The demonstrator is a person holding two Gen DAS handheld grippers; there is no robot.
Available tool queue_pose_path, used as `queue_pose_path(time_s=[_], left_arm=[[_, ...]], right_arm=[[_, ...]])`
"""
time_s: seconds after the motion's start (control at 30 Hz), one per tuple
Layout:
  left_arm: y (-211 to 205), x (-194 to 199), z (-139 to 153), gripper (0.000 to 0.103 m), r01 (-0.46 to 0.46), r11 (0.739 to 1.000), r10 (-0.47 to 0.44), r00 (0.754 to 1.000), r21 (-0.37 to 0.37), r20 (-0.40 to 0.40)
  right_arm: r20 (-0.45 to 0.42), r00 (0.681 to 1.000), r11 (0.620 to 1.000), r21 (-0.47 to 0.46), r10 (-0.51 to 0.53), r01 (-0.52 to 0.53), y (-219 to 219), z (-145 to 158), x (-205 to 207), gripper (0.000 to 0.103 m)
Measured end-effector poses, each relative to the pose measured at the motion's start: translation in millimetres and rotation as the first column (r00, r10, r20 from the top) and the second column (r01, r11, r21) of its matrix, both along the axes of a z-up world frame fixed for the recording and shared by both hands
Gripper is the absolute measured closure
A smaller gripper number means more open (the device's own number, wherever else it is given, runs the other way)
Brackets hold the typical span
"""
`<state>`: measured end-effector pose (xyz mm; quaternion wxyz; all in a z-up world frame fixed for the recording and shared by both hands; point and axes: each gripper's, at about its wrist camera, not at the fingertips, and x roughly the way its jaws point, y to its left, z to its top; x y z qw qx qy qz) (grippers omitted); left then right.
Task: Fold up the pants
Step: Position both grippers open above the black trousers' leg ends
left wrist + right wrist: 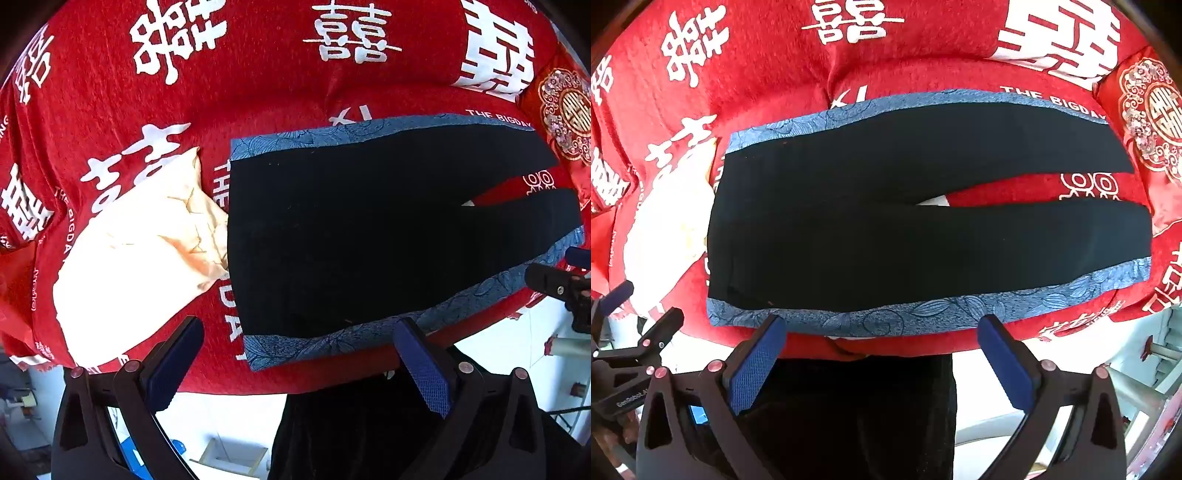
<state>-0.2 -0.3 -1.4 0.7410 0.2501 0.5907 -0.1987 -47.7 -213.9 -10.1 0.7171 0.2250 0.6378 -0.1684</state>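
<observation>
Black pants with blue floral side stripes are lying flat on a red bedspread, legs pointing toward 3 o'clock, waist at 9. White "THE BIGDAY" lettering is showing at 1 o'clock. The left gripper and right gripper are both hovering spread wide, gripping nothing. A cream cloth is lying at 9 o'clock, touching the waist.

Black pants hide most of the blue cloth (only its borders show).
</observation>
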Motion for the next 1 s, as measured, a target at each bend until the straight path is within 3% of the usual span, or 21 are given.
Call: queue_pose_path(time_s=[0.13, 0.2, 0.53, 0.77, 1.0], left_arm=[[-8.3, -6.9, 4.8, 0.000, 0.001, 1.000, -0.001, 1.000, 0.013, -0.005], [-10.3, -6.3, 8.7, 0.000, -0.011, 1.000, 0.011, 1.000, -0.009, -0.027], [-5.2, 6.8, 14.1, 0.000, -0.071, 0.996, 0.065, 0.993, -0.055, -0.103], [-8.6, 8.7, 15.9, 0.000, -0.076, 0.997, 0.076, 0.994, -0.006, -0.084], [-17.5, 9.1, 21.4, 0.000, -0.048, 0.999, 0.048, 0.996, -0.002, -0.073]], right_arm=[[-0.019, 1.000, 1.000, -0.017, 0.006, -0.007, -1.8, -0.1, 8.4, 0.000], [0.024, 1.000, 1.000, -0.014, 0.010, -0.010, -4.3, 4.2, -1.6, 0.000], [-0.032, 0.999, 0.998, -0.057, 0.030, -0.032, 3.1, 7.3, 2.4, 0.000], [-0.043, 0.998, 0.998, -0.042, 0.042, -0.044, -0.7, 4.1, 6.3, 0.000], [-0.042, 0.998, 0.998, -0.044, 0.048, -0.050, -4.6, 5.5, 10.6, 0.000]])
